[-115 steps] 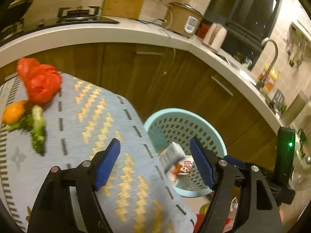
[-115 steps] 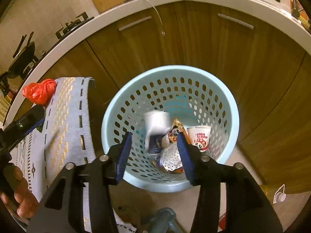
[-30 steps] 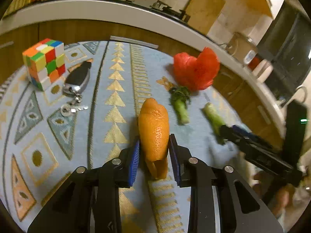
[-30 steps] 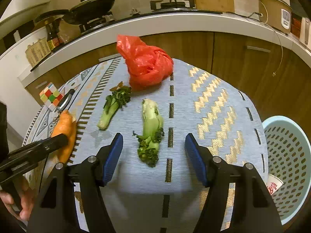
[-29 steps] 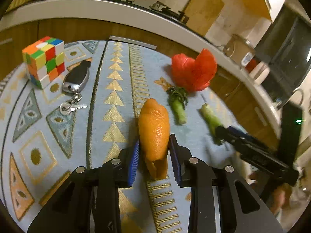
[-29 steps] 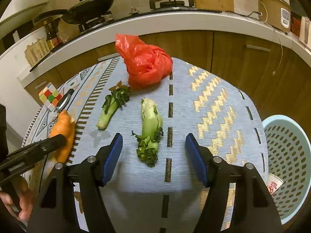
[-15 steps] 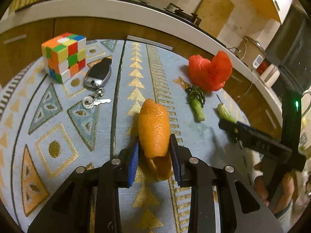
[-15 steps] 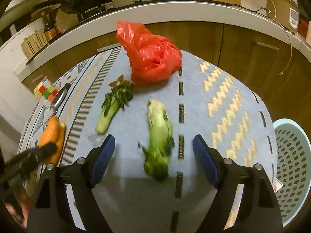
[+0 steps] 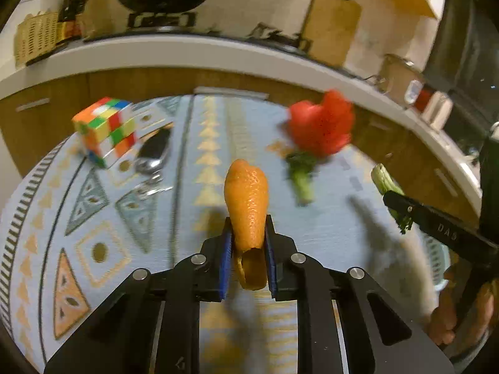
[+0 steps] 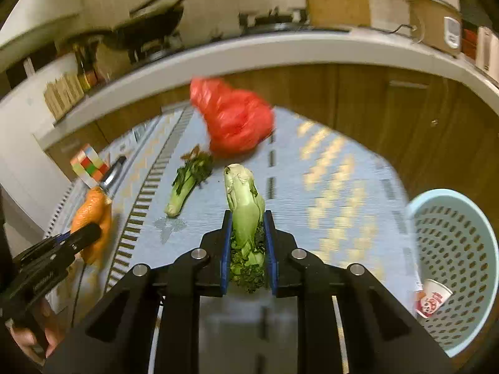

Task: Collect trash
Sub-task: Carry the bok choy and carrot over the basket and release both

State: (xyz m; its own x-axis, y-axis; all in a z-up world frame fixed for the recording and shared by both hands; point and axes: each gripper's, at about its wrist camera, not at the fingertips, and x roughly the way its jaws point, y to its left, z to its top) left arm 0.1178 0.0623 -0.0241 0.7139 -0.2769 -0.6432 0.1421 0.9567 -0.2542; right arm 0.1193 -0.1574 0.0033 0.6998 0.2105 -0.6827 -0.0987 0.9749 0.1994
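**Both claws clamped on kitchen scraps above the patterned cloth**

The left gripper (image 9: pixel 248 243) has just squeezed tighter; its blue pads pinch a curled orange peel (image 9: pixel 248 205), whose lower end hangs between the jaws. The right gripper (image 10: pixel 248 243) has just snapped closed on a bok choy stalk (image 10: pixel 244 215); the leafy end is bunched between the pads, the pale stem pointing away. Motion blur smears both views, so whether either scrap is clear of the tablecloth (image 10: pixel 336 187) is hard to tell. A second green stalk (image 10: pixel 187 184) lies beside a red plastic bag (image 10: pixel 234 121). A puzzle cube (image 9: pixel 104 129) partly hides a car key (image 9: pixel 152 152). The light blue basket (image 10: pixel 452 249), cut off at the frame edge, holds a paper cup (image 10: pixel 432 299).
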